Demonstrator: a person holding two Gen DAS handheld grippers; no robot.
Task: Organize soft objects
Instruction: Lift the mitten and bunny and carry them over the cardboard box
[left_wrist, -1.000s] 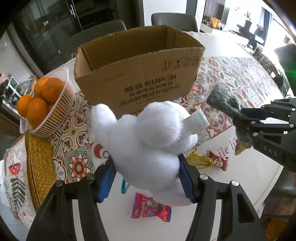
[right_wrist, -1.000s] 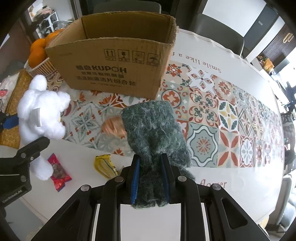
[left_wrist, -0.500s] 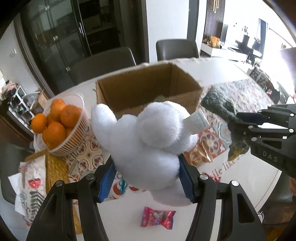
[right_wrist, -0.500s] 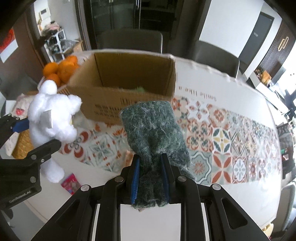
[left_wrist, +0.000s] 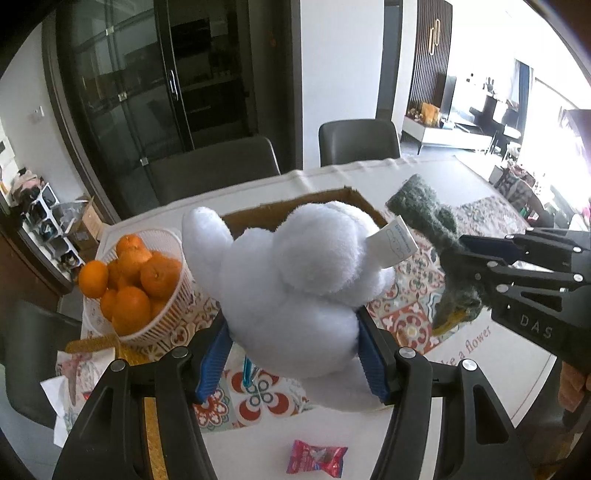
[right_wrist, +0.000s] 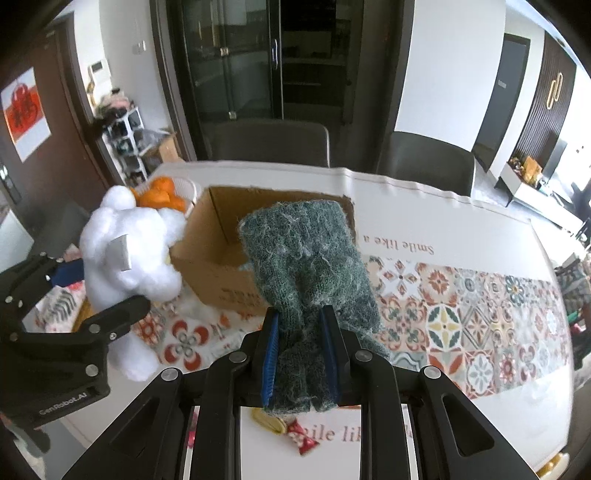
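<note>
The left gripper (left_wrist: 291, 354) has its fingers clamped on the white plush toy (left_wrist: 295, 280), held in the air with the cardboard box (right_wrist: 221, 251) just beyond the fingertips. The right gripper (right_wrist: 299, 354) has its fingers clamped on a green knitted piece (right_wrist: 306, 258), likewise lifted ahead of the box opening.

The plush bulges well past the fingers, so it could snag the box rim or roll out beside it on release. The limp knit may drape over the wall rather than fall in. The two grippers are near each other and could collide above the opening.

The plush hides most of the box from the left wrist view; the box's contents are barely visible. What the knit actually is I cannot tell.
</note>
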